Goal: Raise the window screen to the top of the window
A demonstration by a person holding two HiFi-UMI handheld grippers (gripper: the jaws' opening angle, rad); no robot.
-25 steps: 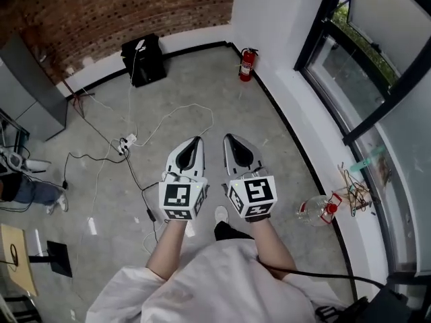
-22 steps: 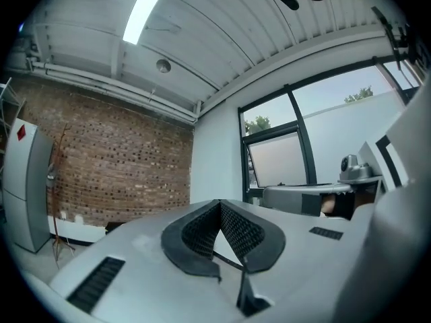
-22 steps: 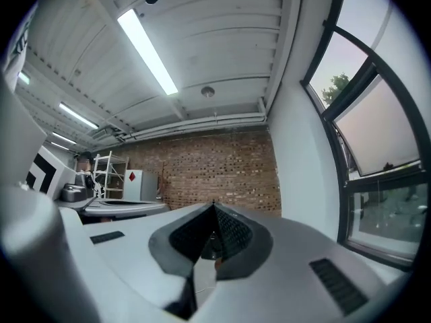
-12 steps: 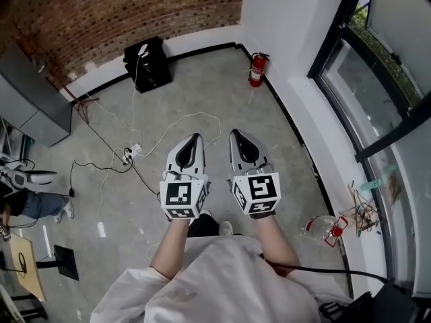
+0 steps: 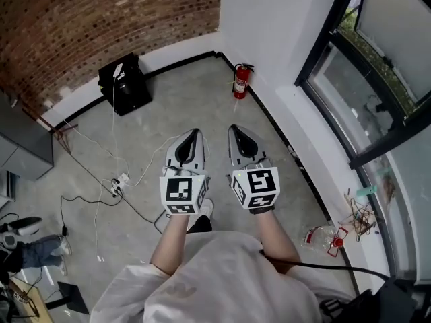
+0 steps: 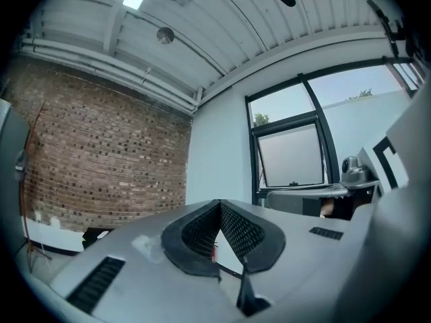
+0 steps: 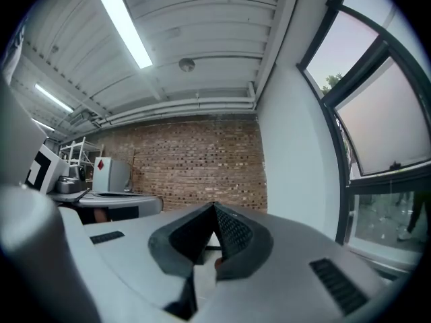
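**Extinguisher (image 5: pixel 240 81) now nearer as both hands carry forward**

I see the left gripper (image 5: pixel 194 134) pressed shut, empty; the right gripper (image 5: pixel 234 130) likewise, just beside it. Screen (image 6: pixel 289 155) hangs in the window (image 5: pixel 350 79), far right, well apart.

brick wall (image 5: pixel 101 19): we see red-brown bricks, pale mortar.
floor (image 5: pixel 202 93): we see mottled grey concrete.
fire extinguisher (image 5: pixel 240 81): we see red.
window frame (image 5: pixel 322 42): we see black.
box (image 5: pixel 124 83): we see black.
left gripper (image 5: pixel 195 133), right gripper (image 5: pixel 234 130): we see pale grey shells, black-and-white square markers, black cross-hatched fingers (image 6: pixel 239 233).
shirt (image 5: pixel 222 281): we see off-white.
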